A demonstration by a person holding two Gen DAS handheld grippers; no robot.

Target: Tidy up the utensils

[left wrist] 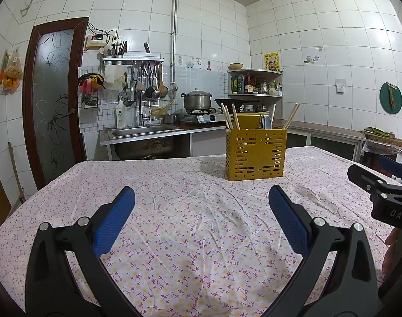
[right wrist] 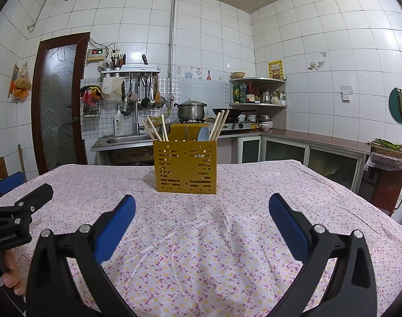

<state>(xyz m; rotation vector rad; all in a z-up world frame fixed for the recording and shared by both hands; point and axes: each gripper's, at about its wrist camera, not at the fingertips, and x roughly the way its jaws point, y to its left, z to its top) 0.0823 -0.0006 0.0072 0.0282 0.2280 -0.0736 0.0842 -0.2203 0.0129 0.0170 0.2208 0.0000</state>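
Observation:
A yellow perforated utensil holder stands upright on the table toward its far side; it also shows in the right wrist view. Wooden chopsticks lean out of its left and right compartments, and a fork and a pale blue spoon stand in the middle. My left gripper is open and empty, low over the cloth, short of the holder. My right gripper is open and empty, also short of the holder. Each gripper shows at the edge of the other's view.
The table carries a pink floral cloth. Behind it are a steel sink, a stove with a pot, a corner shelf with bottles and a counter along the right wall. A dark door is at left.

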